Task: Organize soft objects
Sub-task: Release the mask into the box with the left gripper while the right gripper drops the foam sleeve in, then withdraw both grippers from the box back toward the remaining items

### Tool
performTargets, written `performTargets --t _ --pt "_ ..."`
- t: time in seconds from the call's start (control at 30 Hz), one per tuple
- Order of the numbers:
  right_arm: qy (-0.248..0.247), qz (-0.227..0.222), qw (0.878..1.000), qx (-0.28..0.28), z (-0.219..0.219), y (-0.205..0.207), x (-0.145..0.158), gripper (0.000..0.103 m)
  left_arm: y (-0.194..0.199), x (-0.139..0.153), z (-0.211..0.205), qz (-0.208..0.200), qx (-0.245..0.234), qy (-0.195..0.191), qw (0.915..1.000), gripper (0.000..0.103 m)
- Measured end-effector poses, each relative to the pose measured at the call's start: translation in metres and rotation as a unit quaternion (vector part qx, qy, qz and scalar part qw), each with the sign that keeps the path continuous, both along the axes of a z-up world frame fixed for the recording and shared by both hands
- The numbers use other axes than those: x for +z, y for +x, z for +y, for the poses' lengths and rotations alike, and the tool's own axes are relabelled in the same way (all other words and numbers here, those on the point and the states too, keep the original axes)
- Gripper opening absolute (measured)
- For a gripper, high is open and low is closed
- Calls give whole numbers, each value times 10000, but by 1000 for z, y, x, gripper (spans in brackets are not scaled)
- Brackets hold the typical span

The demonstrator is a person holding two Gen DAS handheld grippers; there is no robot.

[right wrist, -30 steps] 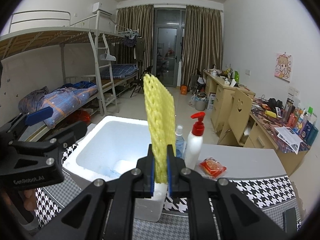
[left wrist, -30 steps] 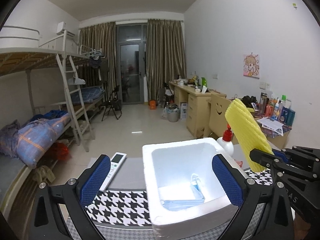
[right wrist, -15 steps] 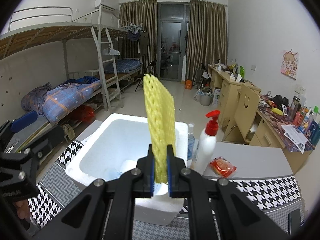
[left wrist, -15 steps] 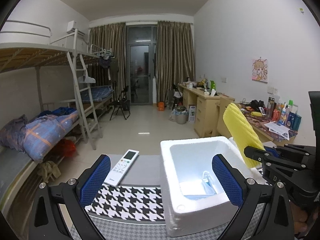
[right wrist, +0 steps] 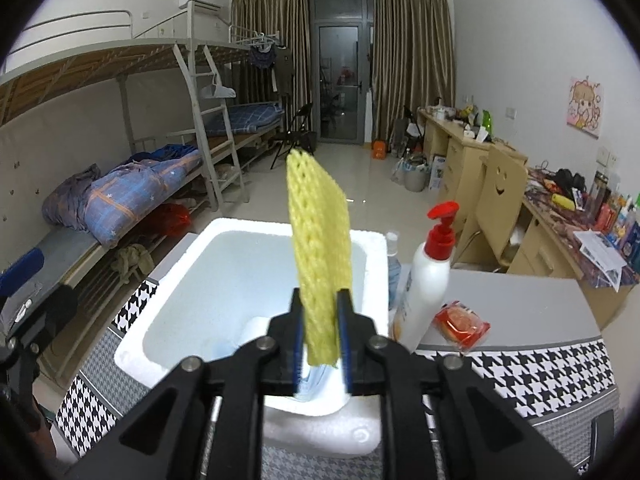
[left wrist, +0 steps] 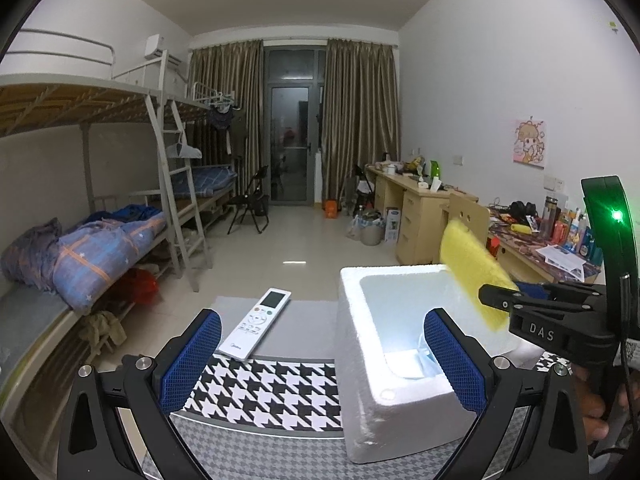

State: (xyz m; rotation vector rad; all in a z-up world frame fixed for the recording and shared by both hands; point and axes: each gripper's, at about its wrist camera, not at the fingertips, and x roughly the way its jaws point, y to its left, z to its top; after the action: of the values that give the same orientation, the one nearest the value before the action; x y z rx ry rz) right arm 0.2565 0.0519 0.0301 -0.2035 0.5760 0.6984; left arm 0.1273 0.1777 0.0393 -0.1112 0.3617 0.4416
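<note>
The white foam box [right wrist: 360, 436] looks like matt, grainy polystyrene. Beside it, the pump bottle [right wrist: 424, 280] is smooth glossy plastic. The yellow foam net sleeve [right wrist: 318, 256] over the box is soft, ribbed mesh.

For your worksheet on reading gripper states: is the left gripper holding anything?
No: the left gripper stands wide open, with nothing between its blue pads.

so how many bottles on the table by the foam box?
2. A white pump bottle with a red top stands right of the foam box. A clear bottle sits behind it against the box's far corner, mostly hidden. More could be hidden behind the box.
</note>
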Motion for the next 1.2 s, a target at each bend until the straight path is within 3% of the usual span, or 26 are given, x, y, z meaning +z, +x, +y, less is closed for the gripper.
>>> performTargets --t 0.07,0.17,0.83,1.2 --pt "43 3 10000 -10 0 1 0 47 -2 0 1 0 24 -23 10000 102" --pt "119 -4 9998 136 1 0 0 64 -1 0 2 -8 41 -29 10000 102" --pt "205 -69 9996 160 -11 -13 4 75 -10 -2 7 -38 3 -31 10000 102" --pt "396 -148 9990 135 -38 -30 12 76 -23 4 -21 -89 -84 61 9999 102"
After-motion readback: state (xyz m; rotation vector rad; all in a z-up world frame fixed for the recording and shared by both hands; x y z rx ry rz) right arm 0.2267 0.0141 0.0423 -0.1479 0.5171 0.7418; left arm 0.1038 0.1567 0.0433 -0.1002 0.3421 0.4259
